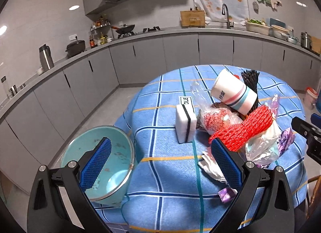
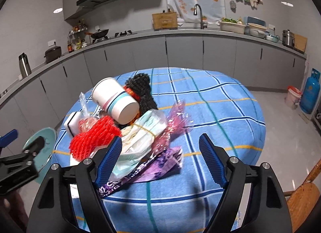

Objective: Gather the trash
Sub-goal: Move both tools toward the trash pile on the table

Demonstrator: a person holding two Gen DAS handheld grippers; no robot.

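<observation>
Trash heaped on the tabletop point(image 2: 220, 100); teal bin point(image 1: 96, 164) waits beside its edge.
Right tool point(image 2: 160, 156), fingers apart, straddles the purple wrapper point(image 2: 144, 170) without pressing; left tool point(image 1: 160, 160) spread, empty.

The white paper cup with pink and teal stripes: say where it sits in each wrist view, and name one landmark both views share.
Left wrist view: the white paper cup with pink and teal stripes lies tipped atop the trash pile, right of centre.
Right wrist view: the same cup lies left of centre, its base toward the camera.
Shared landmark: the red mesh netting just below the cup.
</observation>
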